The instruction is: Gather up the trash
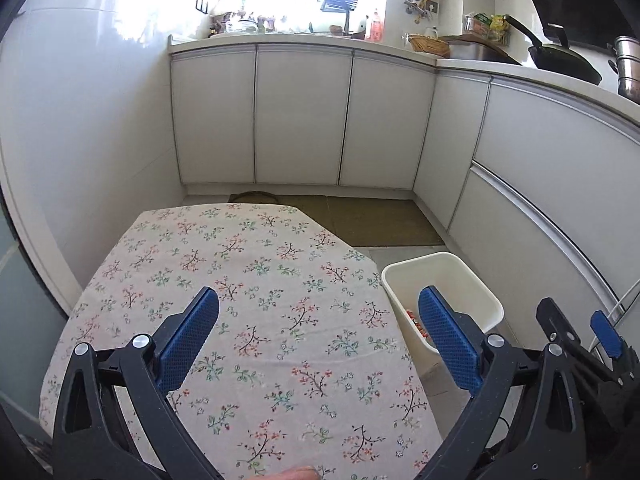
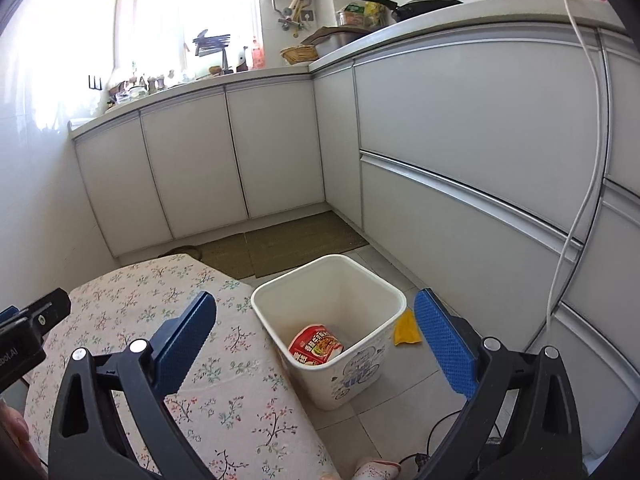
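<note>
Both my grippers, left (image 1: 318, 334) and right (image 2: 316, 338), stand wide apart, empty. The red noodle cup (image 2: 317, 345) lies inside the white bin (image 2: 362, 376), off the table's (image 1: 256, 280) right edge. Drop step appears finished; next, the yellow wrapper (image 2: 406, 330) on the floor beside the bin needs grasping.

text: "bot.AI" | on: left gripper (image 2: 24, 332) body; noodle cup (image 2: 317, 345) print unreadable
</note>
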